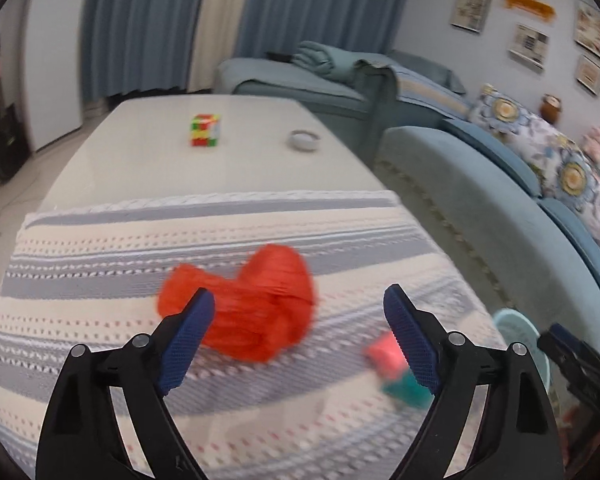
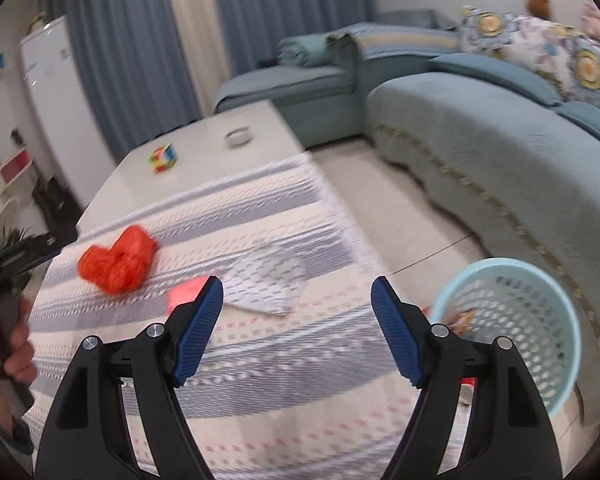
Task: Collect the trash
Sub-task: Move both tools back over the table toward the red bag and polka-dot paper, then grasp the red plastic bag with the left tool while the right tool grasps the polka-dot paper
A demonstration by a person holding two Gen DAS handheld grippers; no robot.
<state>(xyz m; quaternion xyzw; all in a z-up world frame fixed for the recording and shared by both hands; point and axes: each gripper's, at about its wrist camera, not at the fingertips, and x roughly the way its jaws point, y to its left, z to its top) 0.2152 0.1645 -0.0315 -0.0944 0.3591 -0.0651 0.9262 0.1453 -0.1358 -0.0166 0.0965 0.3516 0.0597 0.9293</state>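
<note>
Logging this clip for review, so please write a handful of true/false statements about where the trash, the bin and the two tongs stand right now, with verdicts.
1. Both tongs are open and hold nothing. True: left tongs and right tongs are spread wide.
2. The red crumpled bag lies on the striped cloth. True.
3. The light blue basket stands on the table. False: it stands on the floor beside the table, near the sofa.
4. The puzzle cube sits on the striped cloth. False: it sits on the bare white tabletop beyond the cloth.
5. The basket is empty. False: a colourful wrapper shows inside.
</note>
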